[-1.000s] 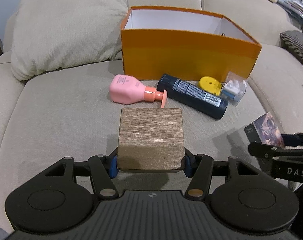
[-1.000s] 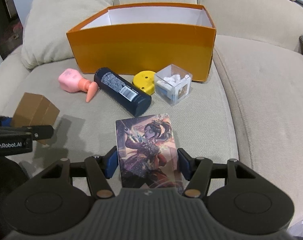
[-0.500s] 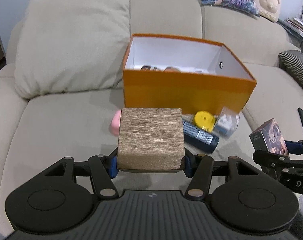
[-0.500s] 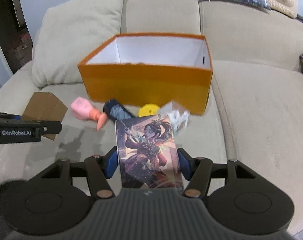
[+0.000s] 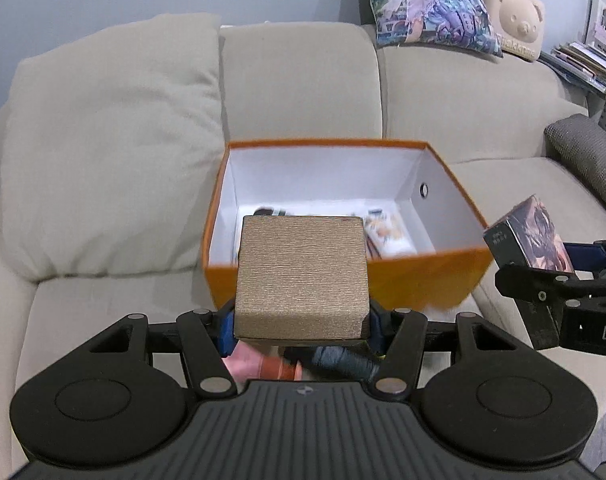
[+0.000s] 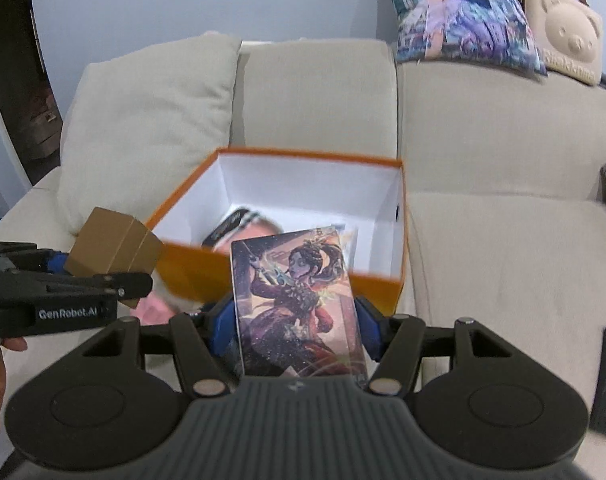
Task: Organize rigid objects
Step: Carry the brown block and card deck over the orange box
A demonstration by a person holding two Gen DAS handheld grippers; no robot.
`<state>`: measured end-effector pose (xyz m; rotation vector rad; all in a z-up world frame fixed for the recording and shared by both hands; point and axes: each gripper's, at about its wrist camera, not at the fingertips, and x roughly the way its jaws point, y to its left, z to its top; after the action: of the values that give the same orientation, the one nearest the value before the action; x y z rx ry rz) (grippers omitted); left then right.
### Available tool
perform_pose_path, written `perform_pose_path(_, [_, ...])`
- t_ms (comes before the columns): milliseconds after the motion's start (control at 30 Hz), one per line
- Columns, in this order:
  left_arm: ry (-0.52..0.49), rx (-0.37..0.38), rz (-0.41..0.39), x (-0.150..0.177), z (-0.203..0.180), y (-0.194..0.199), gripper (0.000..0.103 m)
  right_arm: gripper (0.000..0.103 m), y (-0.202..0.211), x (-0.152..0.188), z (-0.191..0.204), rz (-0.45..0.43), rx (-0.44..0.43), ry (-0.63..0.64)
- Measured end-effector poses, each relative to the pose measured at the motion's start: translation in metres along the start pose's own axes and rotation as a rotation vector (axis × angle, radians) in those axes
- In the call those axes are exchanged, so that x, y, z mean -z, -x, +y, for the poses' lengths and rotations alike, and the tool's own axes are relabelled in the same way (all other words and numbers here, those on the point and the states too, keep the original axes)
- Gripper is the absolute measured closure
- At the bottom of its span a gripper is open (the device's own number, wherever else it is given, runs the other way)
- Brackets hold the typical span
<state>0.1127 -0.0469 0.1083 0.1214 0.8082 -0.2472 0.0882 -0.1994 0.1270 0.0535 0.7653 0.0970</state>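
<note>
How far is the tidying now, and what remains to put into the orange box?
Done: a few items already lie inside the orange box. In hand: the left gripper clamps a brown box, and the right gripper clamps an illustrated box, both raised near the box's front wall. Left: a pink bottle and a dark bottle on the sofa.

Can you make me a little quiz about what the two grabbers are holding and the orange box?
1. True or false: the left gripper holds a brown box.
2. What is pictured on the box in the right gripper? A) a painted character B) a car C) a flower
3. Fill in: the orange box sits on a beige ____.

Key:
1. True; its jaws are closed on the brown box's sides.
2. A; the picture box shows a painted character.
3. Sofa.
</note>
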Motion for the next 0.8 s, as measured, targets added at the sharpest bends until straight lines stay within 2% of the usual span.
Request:
perform_pose_path(200, [-0.023, -0.023, -0.010, -0.045, 0.003, -0.028, 0.036, 0.040, -0.032, -0.039, -0.010, 0.012, 0.012, 0.007])
perform_pose_path(433, [0.019, -0.015, 0.071, -0.083, 0.015, -0.089, 0.036, 0.040, -0.092, -0.068, -0.021, 0.078, 0.028, 0.012])
perform_pose_path(600, [0.049, 0.004, 0.138, -0.099, 0.020, -0.129, 0.036, 0.040, -0.139, -0.078, -0.030, 0.148, 0.016, -0.020])
perform_pose_path(800, [0.016, -0.027, 0.200, -0.103, 0.018, -0.177, 0.036, 0.040, -0.183, -0.081, -0.034, 0.198, 0.027, -0.023])
